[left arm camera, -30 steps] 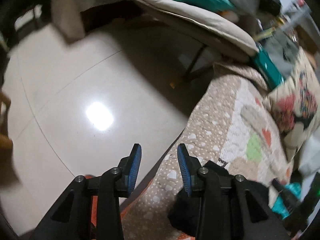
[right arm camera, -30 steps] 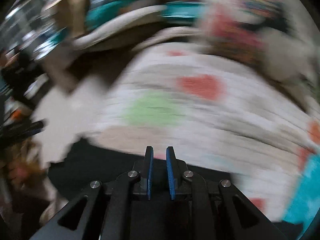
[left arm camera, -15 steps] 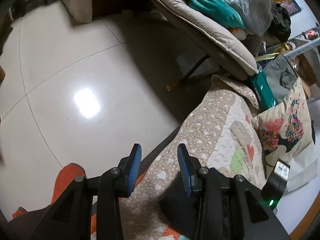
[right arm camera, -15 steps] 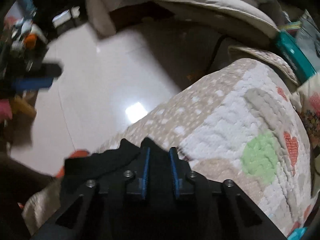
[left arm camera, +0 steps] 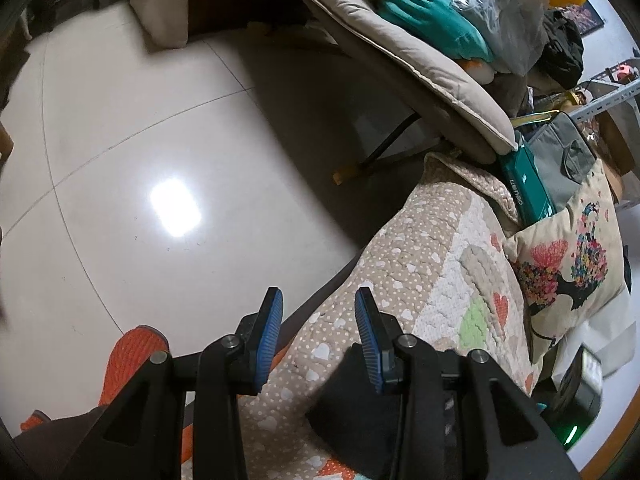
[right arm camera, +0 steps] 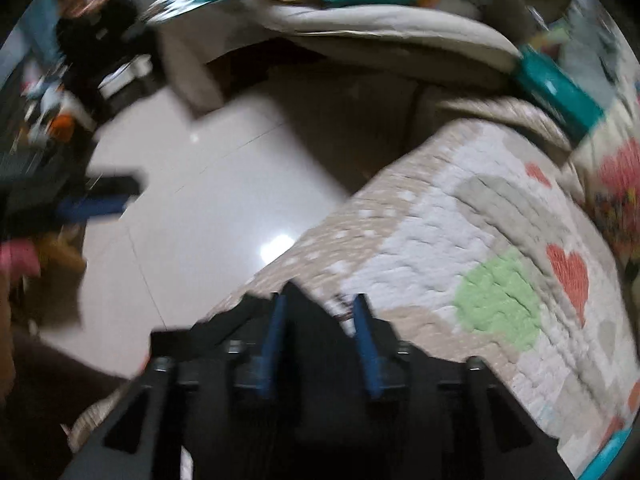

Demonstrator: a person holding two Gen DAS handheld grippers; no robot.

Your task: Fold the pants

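The black pants point(right arm camera: 312, 344) lie bunched on the near edge of a quilted heart-pattern blanket point(right arm camera: 440, 220). My right gripper point(right arm camera: 320, 298) points down over them. Its jaws are opening, and the blue pads stand apart with a peak of black cloth between them, no longer pinched. In the left wrist view a fold of the pants point(left arm camera: 352, 412) shows under the right finger. My left gripper point(left arm camera: 318, 294) hovers open over the edge of the blanket point(left arm camera: 420, 248) with nothing between its pads. It also appears blurred as the left gripper point(right arm camera: 92, 204) at the left of the right wrist view.
A glossy tiled floor point(left arm camera: 160, 140) drops away left of the blanket. A beige padded lounge chair point(left arm camera: 420, 60) piled with bags stands behind it. A flowered pillow point(left arm camera: 568, 264) and a teal box point(left arm camera: 528, 184) sit at the blanket's far end. An orange slipper point(left arm camera: 132, 352) lies on the floor.
My right gripper swung left across the blanket with the black pants pinched, then its jaws spread apart. The left gripper rolled slightly and kept the same opening.
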